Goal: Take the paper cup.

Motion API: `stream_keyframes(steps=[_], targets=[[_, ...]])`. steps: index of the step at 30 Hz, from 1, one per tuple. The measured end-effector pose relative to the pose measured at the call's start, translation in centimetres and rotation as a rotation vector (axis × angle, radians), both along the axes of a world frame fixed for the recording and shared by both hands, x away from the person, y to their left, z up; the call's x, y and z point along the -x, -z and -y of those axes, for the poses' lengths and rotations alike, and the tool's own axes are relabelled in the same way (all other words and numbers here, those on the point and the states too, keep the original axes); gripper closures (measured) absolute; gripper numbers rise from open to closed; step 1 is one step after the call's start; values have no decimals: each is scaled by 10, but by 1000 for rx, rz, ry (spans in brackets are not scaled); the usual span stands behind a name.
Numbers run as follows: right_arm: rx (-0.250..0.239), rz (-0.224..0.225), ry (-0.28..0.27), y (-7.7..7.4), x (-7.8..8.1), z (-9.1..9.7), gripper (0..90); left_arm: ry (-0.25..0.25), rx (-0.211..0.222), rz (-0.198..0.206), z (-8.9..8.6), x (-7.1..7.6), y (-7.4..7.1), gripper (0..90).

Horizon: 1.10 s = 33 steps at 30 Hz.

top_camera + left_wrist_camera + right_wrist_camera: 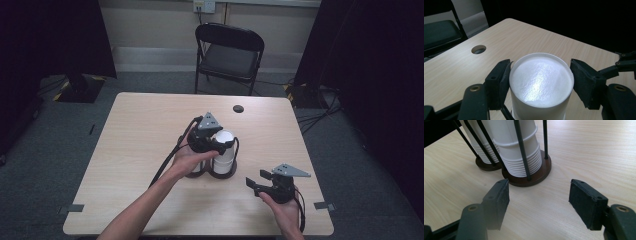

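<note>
**Top cup gripped, stack may follow**

Your left gripper has its jaws closed on the upturned top cup of the stack of white paper cups, which sits in a wire holder near the table centre. Pull off-axis and, judging by the tight nesting, several cups could lift together or snag the rods. Your right gripper hangs wide and empty just beside the holder's base. Its view shows the nested rims; the left gripper view shows pad contact instead.
</note>
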State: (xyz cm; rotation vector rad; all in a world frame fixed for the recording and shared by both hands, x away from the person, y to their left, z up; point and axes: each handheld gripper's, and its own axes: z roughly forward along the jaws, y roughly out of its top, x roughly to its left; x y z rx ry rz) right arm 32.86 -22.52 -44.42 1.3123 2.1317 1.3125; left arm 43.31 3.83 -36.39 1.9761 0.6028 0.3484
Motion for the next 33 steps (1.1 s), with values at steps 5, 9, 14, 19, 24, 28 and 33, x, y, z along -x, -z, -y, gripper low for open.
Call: stream_keyframes(steps=[5, 9, 14, 19, 24, 28, 33], targets=[[1, 1, -1, 0, 0, 0, 325, -10, 19, -2, -3, 0, -3, 349], [0, 0, 1, 0, 0, 0, 325, -16, 39, -1, -6, 1, -5, 349], [0, -1, 0, 0, 0, 0, 325, -20, 52, 7, -8, 2, -8, 349], [-4, -1, -1, 0, 0, -1, 325, -21, 69, 7, -10, 3, -10, 349], [-3, -2, -1, 0, 0, -1, 325, -25, 92, 14, -14, 4, -13, 349], [-2, -6, -5, 0, 0, -1, 325, -29, 107, 17, -17, 5, -16, 349], [-6, -7, -4, 0, 0, -1, 325, -36, 118, 24, -18, 6, -17, 349]])
